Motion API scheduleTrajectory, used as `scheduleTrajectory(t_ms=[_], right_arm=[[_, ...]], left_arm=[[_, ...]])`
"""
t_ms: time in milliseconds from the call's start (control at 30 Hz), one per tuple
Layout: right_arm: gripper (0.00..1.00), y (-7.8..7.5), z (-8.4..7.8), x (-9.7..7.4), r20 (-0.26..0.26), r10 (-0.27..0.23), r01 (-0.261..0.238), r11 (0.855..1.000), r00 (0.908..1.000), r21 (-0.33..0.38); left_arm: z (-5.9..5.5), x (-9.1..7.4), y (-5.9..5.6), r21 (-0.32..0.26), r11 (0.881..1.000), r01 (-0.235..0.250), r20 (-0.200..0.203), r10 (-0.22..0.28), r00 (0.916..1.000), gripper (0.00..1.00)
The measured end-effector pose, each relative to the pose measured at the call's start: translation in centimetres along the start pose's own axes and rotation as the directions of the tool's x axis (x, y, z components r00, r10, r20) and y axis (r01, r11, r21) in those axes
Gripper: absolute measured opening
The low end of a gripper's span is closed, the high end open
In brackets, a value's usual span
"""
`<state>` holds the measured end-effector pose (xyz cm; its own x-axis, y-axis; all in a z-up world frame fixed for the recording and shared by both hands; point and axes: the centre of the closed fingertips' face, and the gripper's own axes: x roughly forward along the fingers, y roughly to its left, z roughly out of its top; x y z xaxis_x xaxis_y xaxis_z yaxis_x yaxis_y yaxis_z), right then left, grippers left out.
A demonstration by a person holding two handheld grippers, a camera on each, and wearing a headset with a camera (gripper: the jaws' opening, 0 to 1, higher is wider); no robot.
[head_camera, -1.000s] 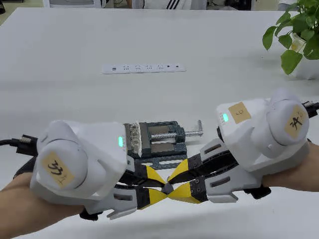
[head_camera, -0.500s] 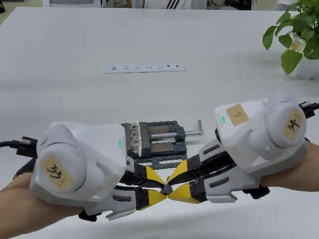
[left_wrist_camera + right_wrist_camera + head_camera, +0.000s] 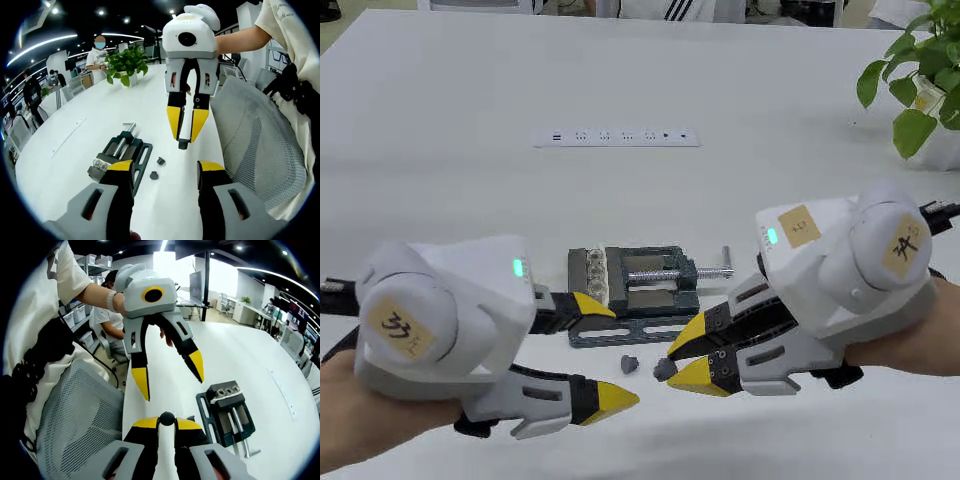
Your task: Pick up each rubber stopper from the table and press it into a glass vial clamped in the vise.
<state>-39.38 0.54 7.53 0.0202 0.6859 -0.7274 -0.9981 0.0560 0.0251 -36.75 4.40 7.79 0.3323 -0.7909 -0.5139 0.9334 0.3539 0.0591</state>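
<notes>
Inspection, head view:
- White power strip [image 3: 617,137]: lies flat on the table [image 3: 440,120] at 12 o'clock, long side running across.
- Potted plant [image 3: 920,85]: green leaves, at 2 o'clock by the table's right edge, well apart from the strip.

Left gripper view:
- Grey mesh chair [image 3: 260,145]: at 3 o'clock, beside the table.
- Ceiling lights [image 3: 102,12]: lit, at 12 o'clock.
- Person [image 3: 96,56]: stands behind the plant at 11 o'clock.

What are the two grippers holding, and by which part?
The right gripper pinches a rubber stopper at the tips of its jaws. The left gripper, open, holds nothing.
</notes>
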Motion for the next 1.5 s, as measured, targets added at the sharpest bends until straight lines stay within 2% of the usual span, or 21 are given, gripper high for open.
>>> scheduleTrajectory(t_ms=[133, 200, 233, 267, 333, 433, 767, 833, 1033, 1167, 1233, 1400, 1500], right_arm=[[0.07, -0.7, 0.1, -0.1, -0.014, 0.006, -0.006, 1.0, 0.9999, 0.005], [0.07, -1.2, 0.2, -0.2, -0.021, 0.006, -0.006, 1.0, 0.9998, 0.001], [0.07, -1.4, 0.2, -0.3, -0.027, 0.01, -0.01, 1.0, 0.9996, -0.001], [0.07, -1.6, 0.4, -0.3, -0.032, 0.013, -0.013, 1.0, 0.9994, -0.01], [0.07, -2.1, 0.6, -0.2, -0.046, 0.019, -0.02, 1.0, 0.9987, -0.018], [0.07, -2.9, 0.9, -0.2, -0.06, 0.038, -0.04, 0.999, 0.9975, -0.037], [0.06, -7.0, 2.0, -0.1, -0.15, 0.048, -0.065, 0.991, 0.9875, -0.114], [0.06, -8.6, 1.9, 0.1, -0.184, 0.038, -0.066, 0.987, 0.9822, -0.148], [0.06, -11.1, 3.9, 0.6, -0.219, 0.031, -0.076, 0.977, 0.9751, -0.197], [0.06, -12.7, 4.7, 1.4, -0.271, 0.026, -0.1, 0.96, 0.9621, -0.262], [0.06, -13.3, 5.0, 1.8, -0.281, 0.021, -0.102, 0.956, 0.9596, -0.276], [0.06, -14.0, 5.4, 3.0, -0.328, 0.029, -0.137, 0.94, 0.9444, -0.312], [0.06, -14.8, 4.8, 3.5, -0.39, 0.019, -0.17, 0.918, 0.9207, -0.357]], left_arm=[[-0.2, -0.8, 1.2, -0.073, 0.995, -0.067, 0.034, 0.07, 0.997, 0.65], [-0.3, -1.2, 2.0, -0.09, 0.99, -0.113, 0.048, 0.117, 0.9919, 0.77], [-0.6, -1.3, 2.2, -0.097, 0.988, -0.123, 0.043, 0.127, 0.9909, 0.82], [-1.0, -1.6, 2.7, -0.104, 0.982, -0.156, 0.03, 0.159, 0.9868, 0.85], [-1.1, -2.0, 3.1, -0.116, 0.978, -0.174, 0.042, 0.179, 0.9829, 0.92], [-1.9, -2.5, 3.6, -0.161, 0.965, -0.205, 0.027, 0.211, 0.977, 0.99], [-4.6, -3.8, 3.3, -0.198, 0.951, -0.235, -0.016, 0.237, 0.9714, 0.99], [-5.0, -3.9, 3.4, -0.207, 0.949, -0.239, -0.023, 0.24, 0.9705, 0.99], [-5.8, -4.4, 3.4, -0.232, 0.939, -0.252, -0.04, 0.25, 0.9675, 0.98], [-6.5, -4.8, 3.5, -0.234, 0.938, -0.257, -0.055, 0.251, 0.9665, 0.97], [-6.7, -4.9, 3.5, -0.238, 0.937, -0.257, -0.057, 0.251, 0.9663, 0.97], [-7.2, -5.2, 3.6, -0.25, 0.933, -0.26, -0.063, 0.253, 0.9655, 0.96], [-7.5, -5.3, 3.6, -0.254, 0.931, -0.262, -0.068, 0.253, 0.965, 0.95]])
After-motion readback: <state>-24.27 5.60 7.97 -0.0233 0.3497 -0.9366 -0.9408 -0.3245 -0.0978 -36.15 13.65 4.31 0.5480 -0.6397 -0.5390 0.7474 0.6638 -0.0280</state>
